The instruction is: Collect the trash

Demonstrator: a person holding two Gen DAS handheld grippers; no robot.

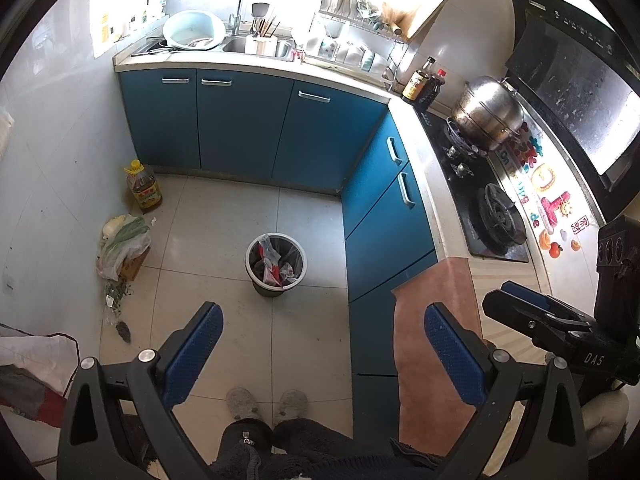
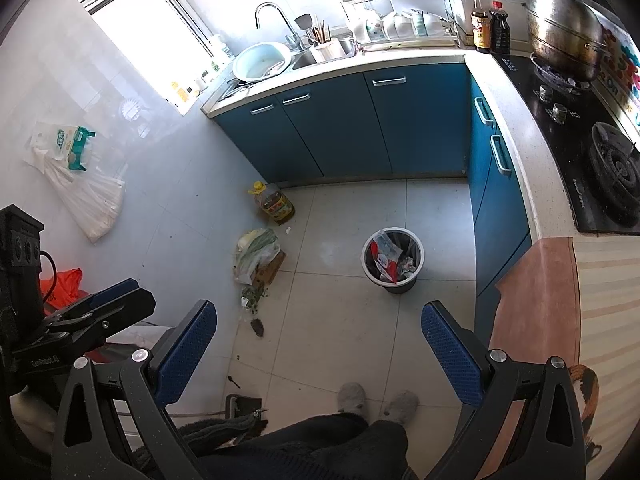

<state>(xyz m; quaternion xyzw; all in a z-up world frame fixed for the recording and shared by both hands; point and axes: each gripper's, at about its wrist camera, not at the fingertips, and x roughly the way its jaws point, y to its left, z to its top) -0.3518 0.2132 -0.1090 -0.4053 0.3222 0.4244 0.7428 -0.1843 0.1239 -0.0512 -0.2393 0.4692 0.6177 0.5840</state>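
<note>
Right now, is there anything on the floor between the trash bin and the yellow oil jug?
Only bare floor tiles lie between the trash bin and the oil jug, seen in the right wrist view; a small white scrap sits near the jug.

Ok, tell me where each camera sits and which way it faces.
Left wrist: on the left gripper, facing down at the trash bin; slippers, right gripper show.
Right wrist: on the right gripper, same floor and trash bin; slippers, left gripper show.
Shared: bin, oil jug, blue cabinets, stove.
</note>
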